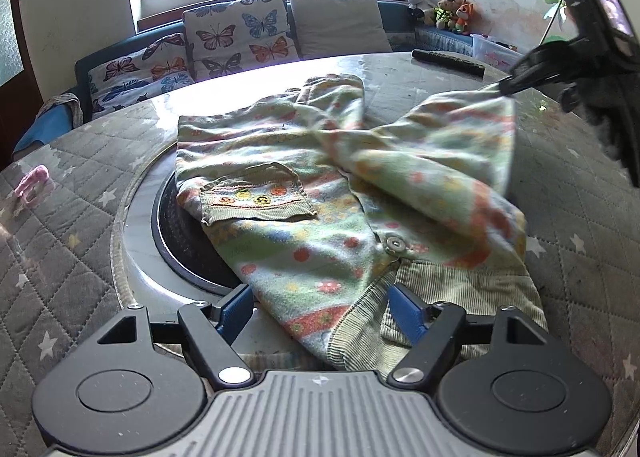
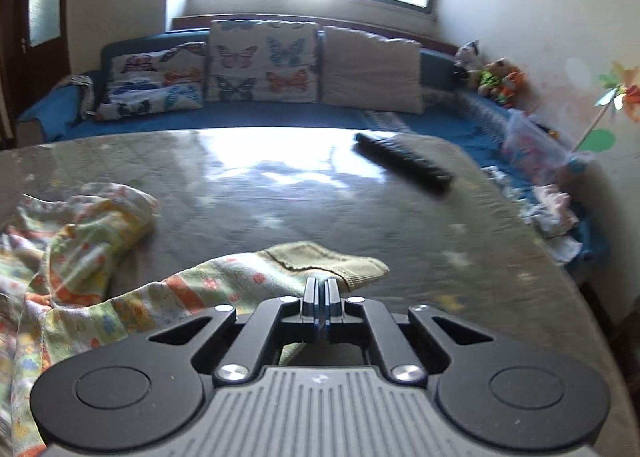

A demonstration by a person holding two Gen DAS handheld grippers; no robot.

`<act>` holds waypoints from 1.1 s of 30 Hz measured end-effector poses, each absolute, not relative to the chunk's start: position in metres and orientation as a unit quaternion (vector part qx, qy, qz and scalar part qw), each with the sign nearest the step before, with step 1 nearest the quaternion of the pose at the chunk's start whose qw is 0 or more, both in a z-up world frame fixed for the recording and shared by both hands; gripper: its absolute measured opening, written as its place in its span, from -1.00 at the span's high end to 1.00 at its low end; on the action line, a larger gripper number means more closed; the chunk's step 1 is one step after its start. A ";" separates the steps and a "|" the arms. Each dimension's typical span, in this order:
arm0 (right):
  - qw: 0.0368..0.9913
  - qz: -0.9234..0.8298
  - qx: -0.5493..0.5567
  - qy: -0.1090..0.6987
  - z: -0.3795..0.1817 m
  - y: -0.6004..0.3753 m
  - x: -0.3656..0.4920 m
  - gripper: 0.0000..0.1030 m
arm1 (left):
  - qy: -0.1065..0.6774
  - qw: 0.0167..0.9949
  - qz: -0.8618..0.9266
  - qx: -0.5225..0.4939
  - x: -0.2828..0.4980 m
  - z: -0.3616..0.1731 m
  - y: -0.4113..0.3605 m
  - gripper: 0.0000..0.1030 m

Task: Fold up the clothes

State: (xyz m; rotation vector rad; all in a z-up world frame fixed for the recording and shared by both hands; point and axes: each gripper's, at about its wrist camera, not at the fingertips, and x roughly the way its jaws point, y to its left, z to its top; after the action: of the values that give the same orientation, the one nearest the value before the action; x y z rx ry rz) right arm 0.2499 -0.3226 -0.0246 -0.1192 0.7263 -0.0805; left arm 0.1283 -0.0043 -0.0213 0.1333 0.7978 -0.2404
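The counter (image 1: 580,193), round and covered in a quilted grey star-print cloth, carries everything, with a dark round inset (image 1: 176,233) near its middle. Across that inset lies the garment (image 1: 320,217), a small green flowered jacket with corduroy trim, a flap pocket (image 1: 256,197) and a snap (image 1: 396,244). Its body is spread flat with the corduroy hem toward the left tongs (image 1: 324,309) and its long axis running away from them toward the sofa side.

The right part of the jacket is not flat: it rises in a slack fold up to the right tongs (image 2: 320,297), which appear in the left view at upper right, off the counter. Those tongs are closed tight on the cloth edge near a corduroy patch (image 2: 320,257), so the lifted part hangs between them and the flat body, which lies to their left. I judge the coming move turns on that: the held edge has to travel leftward, across the long axis, to land on the body.

The left tongs stand wide apart and hold nothing, their blue pads at either side of the near hem, seemingly just above it. They are the nearer pair to the flat body, placed to pin the hem while the fold comes over. A black remote (image 2: 404,163) lies well apart on the far right, out of the fold's way
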 end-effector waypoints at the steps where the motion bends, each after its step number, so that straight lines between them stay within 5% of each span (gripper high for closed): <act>1: 0.932 -0.047 -0.062 0.355 -0.023 -0.329 0.246 0.96 | 0.387 0.912 -0.117 0.067 0.128 -0.021 -0.005 -0.52; 18: 0.906 -0.130 -0.090 0.393 -0.050 -0.419 0.144 0.89 | 0.383 0.912 -0.119 0.087 0.121 -0.022 -0.008 -0.56; 33: 0.919 -0.041 -0.024 0.390 -0.066 -0.399 0.234 0.63 | 0.387 0.911 -0.116 0.088 0.123 -0.022 -0.008 -0.61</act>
State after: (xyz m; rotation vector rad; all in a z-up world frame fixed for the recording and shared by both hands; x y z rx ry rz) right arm 0.2339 -0.3989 -0.0657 -0.0486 0.8027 -0.0843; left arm 0.1228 -0.0076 -0.0219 0.1811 0.7970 -0.2392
